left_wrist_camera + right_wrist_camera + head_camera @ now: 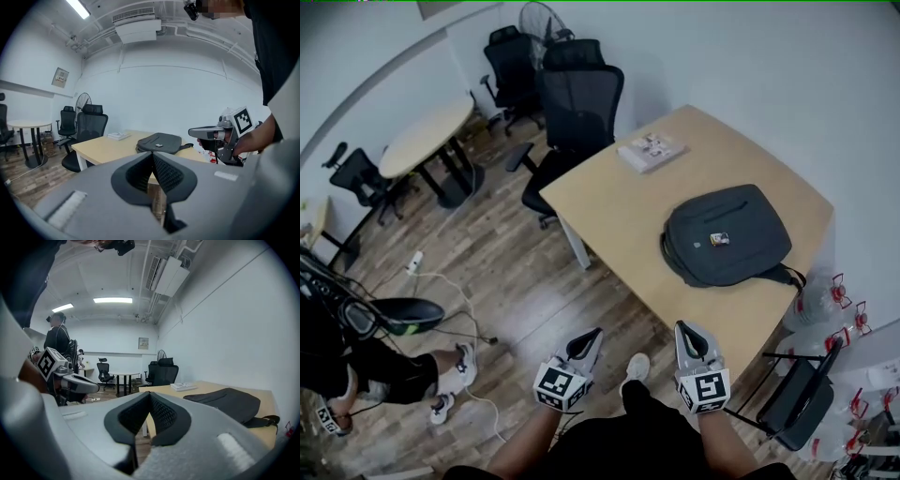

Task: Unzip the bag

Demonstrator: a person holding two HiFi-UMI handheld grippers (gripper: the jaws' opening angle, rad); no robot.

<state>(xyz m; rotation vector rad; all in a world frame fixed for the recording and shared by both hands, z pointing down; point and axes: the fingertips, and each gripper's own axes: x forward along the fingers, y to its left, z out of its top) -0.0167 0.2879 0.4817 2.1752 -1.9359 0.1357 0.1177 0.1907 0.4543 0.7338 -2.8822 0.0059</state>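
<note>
A dark grey bag (728,234) lies flat on the light wooden table (609,206), zipped, with a small tag on its top and a strap trailing toward the table's near right corner. The bag (159,142) shows ahead in the left gripper view, and the bag (225,402) lies to the right in the right gripper view. My left gripper (589,340) hangs over the floor short of the table's near edge, shut and empty. My right gripper (692,339) is level with it by the table's near edge, also shut with nothing held. Both are well short of the bag.
A white book (651,151) lies at the table's far corner. Black office chairs (574,117) stand beyond the table, near a round table (427,136). A person (366,361) sits at the left on the wooden floor side. A dark chair (802,394) stands at the right.
</note>
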